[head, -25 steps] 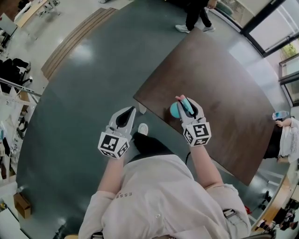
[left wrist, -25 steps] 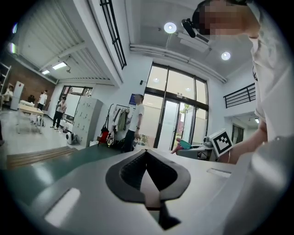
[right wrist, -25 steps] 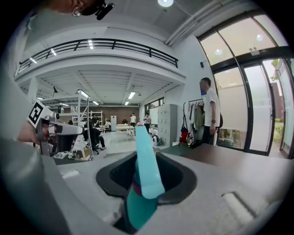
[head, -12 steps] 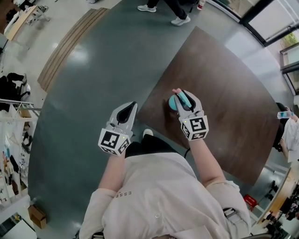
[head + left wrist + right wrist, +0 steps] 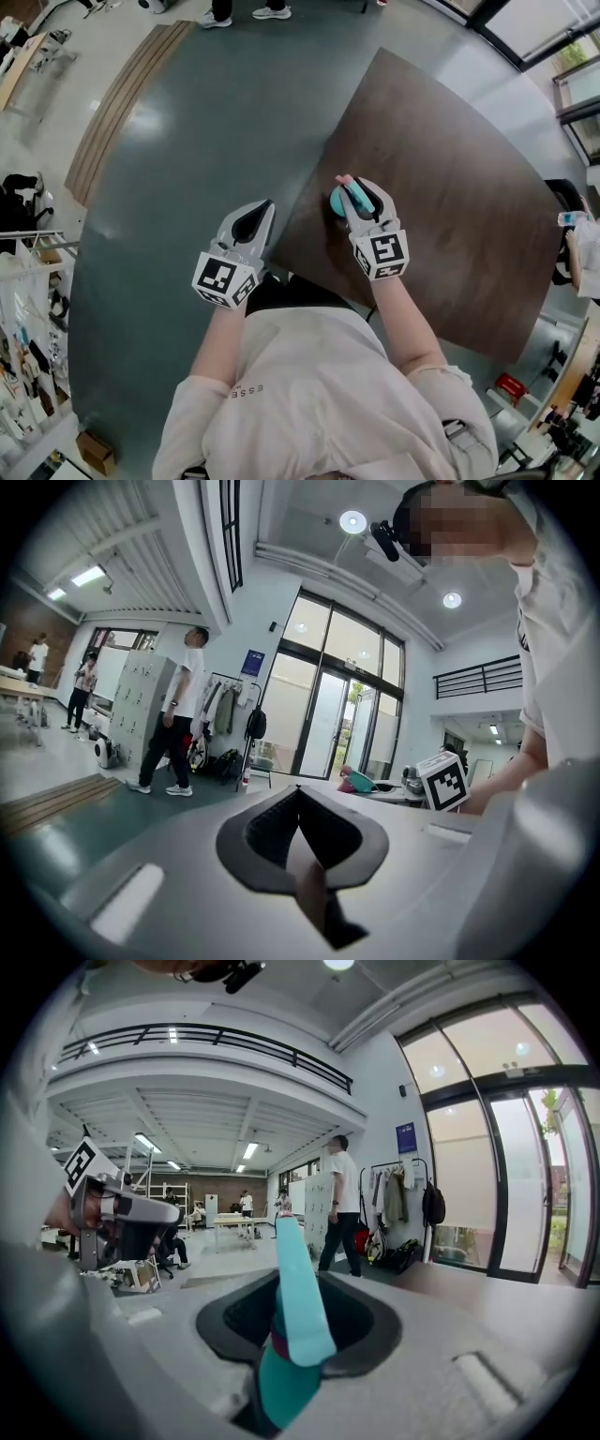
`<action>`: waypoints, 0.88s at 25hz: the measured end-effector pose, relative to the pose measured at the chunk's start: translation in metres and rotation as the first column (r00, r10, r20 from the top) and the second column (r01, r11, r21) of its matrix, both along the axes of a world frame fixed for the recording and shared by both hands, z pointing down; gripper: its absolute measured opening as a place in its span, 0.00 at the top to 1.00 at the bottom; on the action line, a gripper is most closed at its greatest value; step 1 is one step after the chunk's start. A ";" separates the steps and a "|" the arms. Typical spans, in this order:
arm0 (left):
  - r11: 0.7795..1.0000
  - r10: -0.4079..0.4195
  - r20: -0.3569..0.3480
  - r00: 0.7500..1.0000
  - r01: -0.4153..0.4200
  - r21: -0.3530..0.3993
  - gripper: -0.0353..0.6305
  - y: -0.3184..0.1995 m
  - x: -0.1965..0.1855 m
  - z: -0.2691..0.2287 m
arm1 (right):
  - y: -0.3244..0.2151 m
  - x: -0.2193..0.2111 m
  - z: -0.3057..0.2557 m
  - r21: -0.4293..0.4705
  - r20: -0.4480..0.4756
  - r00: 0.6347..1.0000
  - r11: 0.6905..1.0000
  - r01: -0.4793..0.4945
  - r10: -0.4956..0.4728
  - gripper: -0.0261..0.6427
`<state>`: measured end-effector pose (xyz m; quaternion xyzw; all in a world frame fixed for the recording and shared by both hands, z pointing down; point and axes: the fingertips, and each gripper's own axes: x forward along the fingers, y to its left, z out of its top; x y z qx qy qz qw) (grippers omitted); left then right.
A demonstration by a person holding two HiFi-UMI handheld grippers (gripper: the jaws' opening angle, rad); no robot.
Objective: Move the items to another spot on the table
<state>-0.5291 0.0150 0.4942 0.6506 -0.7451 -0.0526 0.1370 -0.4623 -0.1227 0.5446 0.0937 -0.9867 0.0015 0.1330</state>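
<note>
Narrowly parted right claw point(image 5: 354, 190) around teal item point(image 5: 295, 1321); left claw point(image 5: 267, 206) together, empty.

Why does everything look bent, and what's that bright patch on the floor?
Head view: the wide lens bows the table edges; lamp glare whitens the floor. Left gripper view: ceiling lamp flares, corners go black. Right gripper view: the near teal item looks slightly soft.

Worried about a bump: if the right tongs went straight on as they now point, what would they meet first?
Likely nothing near: the right tongs, shut on a teal item, point across the bare brown table; the way looks free, though their height over it is unclear.
</note>
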 end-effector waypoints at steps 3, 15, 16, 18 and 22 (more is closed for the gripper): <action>1.000 0.028 0.005 1.000 -0.028 0.000 0.94 -0.009 -0.007 0.002 | -0.001 -0.005 0.006 0.000 0.001 1.000 1.000 -0.014 0.014 0.80; 0.994 0.113 -0.005 0.994 -0.112 0.014 0.94 0.000 -0.021 0.002 | 0.009 -0.012 0.011 -0.048 0.004 0.993 0.992 -0.119 0.120 0.54; 0.993 0.118 -0.005 0.993 -0.118 0.020 0.94 0.001 -0.021 -0.002 | 0.010 -0.011 0.008 -0.045 0.002 0.991 0.990 -0.132 0.132 0.53; 0.990 0.142 -0.004 0.990 -0.142 0.027 0.94 0.003 -0.016 -0.009 | 0.011 -0.003 -0.001 -0.035 0.006 0.987 0.987 -0.159 0.160 0.53; 0.977 0.208 -0.003 0.978 -0.207 0.041 0.94 0.015 -0.003 -0.019 | 0.020 0.017 -0.022 -0.019 0.032 0.972 0.973 -0.232 0.233 0.53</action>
